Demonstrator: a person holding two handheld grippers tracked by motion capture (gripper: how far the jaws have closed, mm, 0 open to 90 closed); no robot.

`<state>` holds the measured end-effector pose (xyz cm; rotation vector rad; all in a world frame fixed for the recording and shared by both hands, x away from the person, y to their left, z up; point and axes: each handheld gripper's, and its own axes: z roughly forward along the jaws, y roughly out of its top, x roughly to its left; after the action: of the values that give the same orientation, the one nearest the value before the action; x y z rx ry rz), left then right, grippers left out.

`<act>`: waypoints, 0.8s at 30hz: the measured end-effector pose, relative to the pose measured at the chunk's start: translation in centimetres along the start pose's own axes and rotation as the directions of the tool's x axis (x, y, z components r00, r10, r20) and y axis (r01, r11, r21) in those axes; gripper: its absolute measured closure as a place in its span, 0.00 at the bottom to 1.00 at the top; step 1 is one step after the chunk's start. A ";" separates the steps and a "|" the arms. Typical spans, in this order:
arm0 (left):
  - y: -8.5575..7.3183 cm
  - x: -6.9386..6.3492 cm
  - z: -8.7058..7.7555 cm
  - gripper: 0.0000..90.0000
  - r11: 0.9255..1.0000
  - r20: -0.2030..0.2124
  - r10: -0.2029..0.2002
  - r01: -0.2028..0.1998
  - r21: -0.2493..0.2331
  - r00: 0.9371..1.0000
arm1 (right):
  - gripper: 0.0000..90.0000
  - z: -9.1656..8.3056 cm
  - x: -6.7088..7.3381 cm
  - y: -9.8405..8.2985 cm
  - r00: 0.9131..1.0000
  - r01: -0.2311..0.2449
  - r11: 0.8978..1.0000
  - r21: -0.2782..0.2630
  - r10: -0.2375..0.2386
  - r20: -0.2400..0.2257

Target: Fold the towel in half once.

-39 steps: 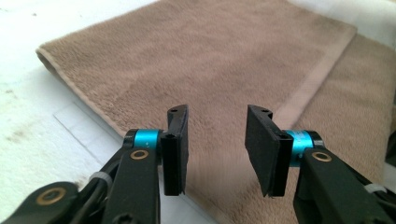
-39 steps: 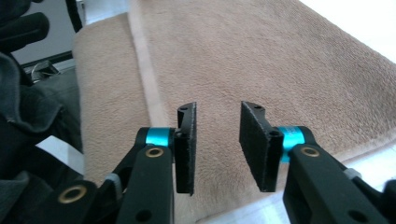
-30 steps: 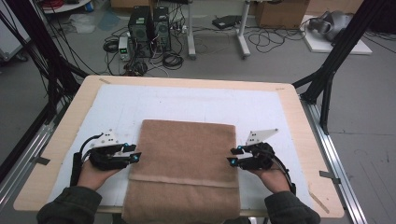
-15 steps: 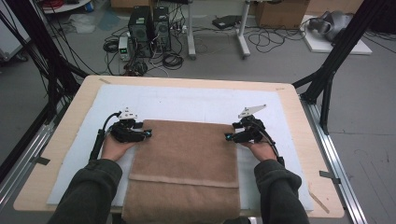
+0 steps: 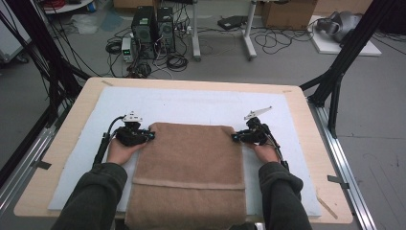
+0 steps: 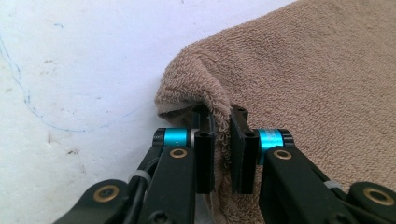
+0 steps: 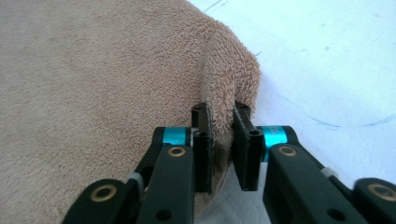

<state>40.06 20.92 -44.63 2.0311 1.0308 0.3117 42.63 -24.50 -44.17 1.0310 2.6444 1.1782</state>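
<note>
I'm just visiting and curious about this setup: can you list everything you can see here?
towel: 1, brown, folded, middle of the mat, near end over the table's front edge
mat: 1, white, covering the tabletop
table: 1, pale wood
computer towers: 2, black, on the floor beyond the table
cables: many, black, across the floor
left gripper: 1, black with blue, jaws just closed on the towel's far left corner
right gripper: 1, black with blue, jaws just closed on the towel's far right corner
sleeves: 2, dark green, at the bottom

No legible text or labels
</note>
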 end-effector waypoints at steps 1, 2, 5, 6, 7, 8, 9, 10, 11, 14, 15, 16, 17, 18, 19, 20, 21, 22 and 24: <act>0.3 -0.1 0.0 0.92 1.000 -0.016 0.012 -0.012 0.011 1.000 | 0.91 -0.1 0.1 0.2 1.000 0.003 1.000 0.010 -0.003 0.004; 0.6 -0.3 0.0 0.93 0.999 -0.044 0.038 -0.037 0.022 0.998 | 0.91 -0.1 0.2 0.4 1.000 0.019 1.000 0.016 -0.019 0.014; 1.3 -0.5 -0.4 0.93 0.999 -0.086 0.042 -0.044 -0.024 0.995 | 0.92 -0.6 0.5 1.1 0.998 0.043 0.999 0.012 -0.043 0.046; 1.7 -0.4 -0.6 0.94 0.999 -0.090 0.037 -0.041 -0.036 0.995 | 0.92 -0.9 0.5 1.4 0.997 0.048 0.999 0.000 -0.048 0.056; 2.0 -0.4 -0.8 0.94 0.997 -0.106 0.045 -0.051 -0.061 0.993 | 0.92 -1.3 0.5 1.9 0.996 0.053 0.999 -0.005 -0.052 0.066; 2.5 -0.4 -1.1 0.94 0.995 -0.119 0.044 -0.054 -0.085 0.992 | 0.92 -1.6 0.4 2.5 0.994 0.068 0.998 -0.018 -0.066 0.083; 3.0 -0.2 -1.4 0.94 0.994 -0.127 0.040 -0.051 -0.092 0.991 | 0.92 -2.0 0.4 3.1 0.993 0.070 0.997 -0.029 -0.067 0.096; 3.7 -0.1 -1.7 0.94 0.992 -0.134 0.040 -0.055 -0.109 0.990 | 0.92 -2.4 0.4 3.8 0.992 0.079 0.996 -0.039 -0.075 0.100; 4.4 0.0 -2.1 0.94 0.989 -0.144 0.035 -0.056 -0.139 0.989 | 0.92 -2.9 0.5 4.5 0.989 0.094 0.994 -0.056 -0.087 0.117; 7.1 0.5 -3.5 0.94 0.979 -0.156 0.029 -0.060 -0.193 0.987 | 0.92 -4.4 0.5 6.9 0.982 0.122 0.988 -0.098 -0.106 0.155; 8.1 0.6 -4.0 0.94 0.974 -0.161 0.031 -0.065 -0.215 0.987 | 0.92 -5.0 0.4 7.8 0.978 0.140 0.984 -0.110 -0.120 0.168; 9.1 0.7 -4.5 0.93 0.969 -0.162 0.032 -0.071 -0.236 0.986 | 0.92 -5.7 0.4 8.6 0.976 0.147 0.982 -0.122 -0.124 0.180; 10.0 0.8 -4.8 0.93 0.963 -0.171 0.034 -0.078 -0.260 0.985 | 0.92 -6.3 0.3 9.4 0.973 0.159 0.977 -0.139 -0.130 0.193; 10.8 1.1 -4.9 0.93 0.959 -0.181 0.035 -0.084 -0.271 0.983 | 0.92 -6.8 0.2 10.1 0.972 0.163 0.973 -0.162 -0.130 0.198; 11.3 1.5 -4.9 0.93 0.959 -0.180 0.027 -0.077 -0.273 0.983 | 0.92 -7.0 -0.2 10.8 0.971 0.164 0.973 -0.161 -0.131 0.198; 11.7 1.8 -4.7 0.92 0.961 -0.182 0.022 -0.070 -0.266 0.983 | 0.90 -6.9 -0.7 11.4 0.973 0.156 0.976 -0.152 -0.125 0.196; 11.7 2.1 -4.5 0.88 0.963 -0.187 0.011 -0.061 -0.262 0.982 | 0.83 -6.6 -1.1 11.7 0.974 0.143 0.978 -0.151 -0.112 0.198; 11.5 2.2 -4.3 0.81 0.966 -0.187 0.007 -0.054 -0.251 0.982 | 0.69 -6.1 -1.4 11.8 0.973 0.131 0.978 -0.163 -0.095 0.211; 10.7 2.6 -4.0 0.74 0.976 -0.172 0.012 -0.049 -0.214 0.985 | 0.56 -5.1 -2.2 11.3 0.979 0.065 0.987 -0.148 -0.034 0.200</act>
<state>45.56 21.56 -34.32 1.8480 1.0206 0.5968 48.89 -23.60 -33.36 0.9922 2.3741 1.1817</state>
